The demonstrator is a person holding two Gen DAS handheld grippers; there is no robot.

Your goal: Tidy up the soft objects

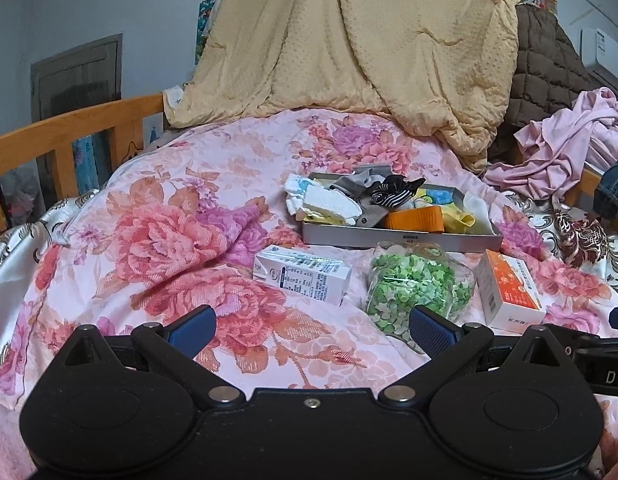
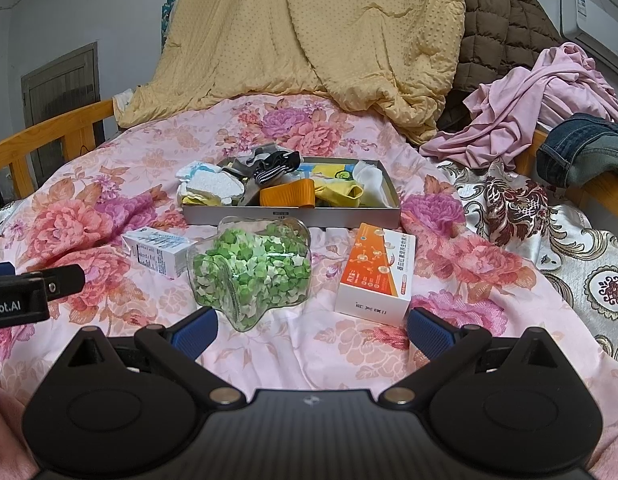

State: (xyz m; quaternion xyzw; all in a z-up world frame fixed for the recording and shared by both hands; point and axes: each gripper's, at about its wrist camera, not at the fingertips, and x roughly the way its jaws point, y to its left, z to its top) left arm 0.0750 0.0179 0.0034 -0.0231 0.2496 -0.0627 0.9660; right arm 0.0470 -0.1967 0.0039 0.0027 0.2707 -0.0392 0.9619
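The left tool [image 1: 311,330] and the right tool [image 2: 311,330] both stood wide apart and held nothing, hovering over the floral bedspread [image 1: 157,240] short of the grey tray [image 2: 293,216]. Inside the tray lay the soft things: a striped sock [image 2: 271,174], an orange band [image 2: 287,196], a yellow cloth [image 2: 341,194] and a white sponge [image 2: 215,188] on its left rim. Just in front of the tray sat a clear jar of green paper stars [image 2: 251,270], a milk carton [image 2: 159,252] to its left, and an orange-and-white box [image 2: 375,276] to its right.
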